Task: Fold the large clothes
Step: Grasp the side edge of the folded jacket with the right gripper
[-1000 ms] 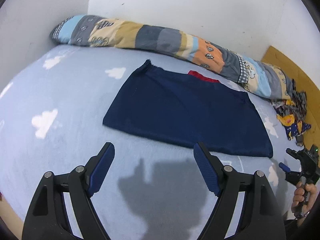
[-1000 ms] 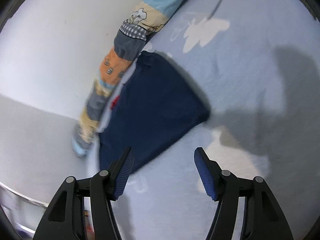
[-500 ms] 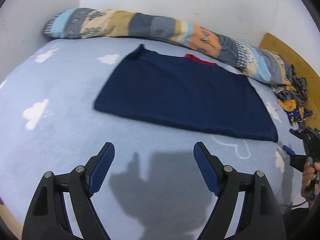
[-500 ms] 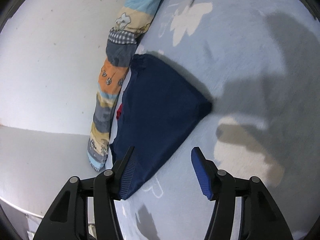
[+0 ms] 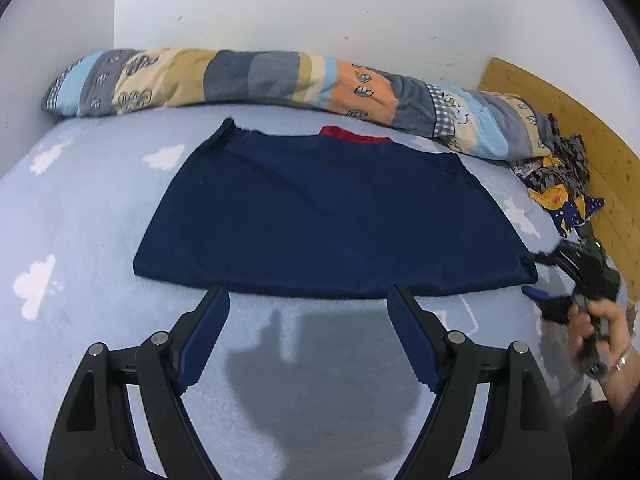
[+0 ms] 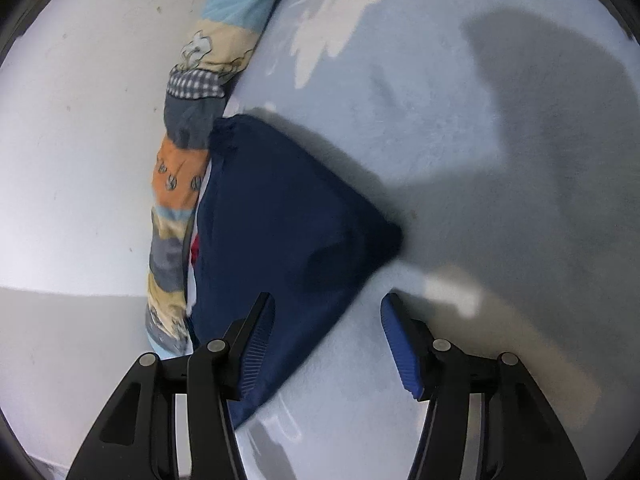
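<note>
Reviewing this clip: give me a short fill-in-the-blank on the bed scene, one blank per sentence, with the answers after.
1. The garment spread flat on the bed sheet is dark ____ in colour.
2. The sheet is printed with white ____.
3. Between the garment and the wall lies a long patchwork ____.
4. Nothing sits between the fingers of the left gripper, whose jaws are ____.

Answers: blue; clouds; quilt; open

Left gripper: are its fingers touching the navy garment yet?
Apart. The left wrist view shows both fingers of the left gripper open over bare blue sheet, just short of the navy garment's near edge.
</note>
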`<action>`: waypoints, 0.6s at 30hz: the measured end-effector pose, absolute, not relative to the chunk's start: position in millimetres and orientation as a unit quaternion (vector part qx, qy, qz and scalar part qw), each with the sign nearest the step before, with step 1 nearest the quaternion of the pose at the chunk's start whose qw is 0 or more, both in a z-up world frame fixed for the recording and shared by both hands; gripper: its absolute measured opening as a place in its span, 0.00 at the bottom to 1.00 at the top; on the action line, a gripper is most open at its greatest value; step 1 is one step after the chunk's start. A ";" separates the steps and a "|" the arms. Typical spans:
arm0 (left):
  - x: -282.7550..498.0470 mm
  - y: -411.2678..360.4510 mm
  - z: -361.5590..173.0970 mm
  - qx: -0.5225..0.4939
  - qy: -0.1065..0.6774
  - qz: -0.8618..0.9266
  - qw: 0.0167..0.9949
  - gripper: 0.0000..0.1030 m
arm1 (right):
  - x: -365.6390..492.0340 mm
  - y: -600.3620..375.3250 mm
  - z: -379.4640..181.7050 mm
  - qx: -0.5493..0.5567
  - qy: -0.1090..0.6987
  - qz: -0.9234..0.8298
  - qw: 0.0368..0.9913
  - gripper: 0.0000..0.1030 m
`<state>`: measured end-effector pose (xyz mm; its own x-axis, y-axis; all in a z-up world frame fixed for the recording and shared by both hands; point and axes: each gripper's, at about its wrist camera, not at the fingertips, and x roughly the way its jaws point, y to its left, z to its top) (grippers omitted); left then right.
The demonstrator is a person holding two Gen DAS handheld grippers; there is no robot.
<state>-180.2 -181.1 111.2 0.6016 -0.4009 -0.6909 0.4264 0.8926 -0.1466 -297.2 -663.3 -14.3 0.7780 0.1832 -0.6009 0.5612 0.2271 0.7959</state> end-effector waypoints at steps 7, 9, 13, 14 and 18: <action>-166.5 -171.7 106.2 -0.008 0.403 -0.228 0.886 0.79 | -253.7 -681.4 -18.8 0.581 0.259 -0.086 0.767 0.56; -164.1 -170.0 105.0 -0.021 0.406 -0.226 0.885 0.79 | -238.8 -679.8 -18.9 0.569 0.265 -0.047 0.777 0.55; -159.9 -177.6 101.0 -0.012 0.408 -0.222 0.886 0.79 | -227.7 -669.5 -7.8 0.523 0.306 -0.051 0.794 0.15; -158.7 -181.3 98.8 -0.005 0.410 -0.222 0.884 0.79 | -227.5 -667.4 -2.3 0.520 0.308 -0.053 0.795 0.14; -153.4 -194.4 92.2 0.002 0.418 -0.232 0.878 0.79 | -228.5 -649.7 42.8 0.472 0.292 -0.053 0.830 0.11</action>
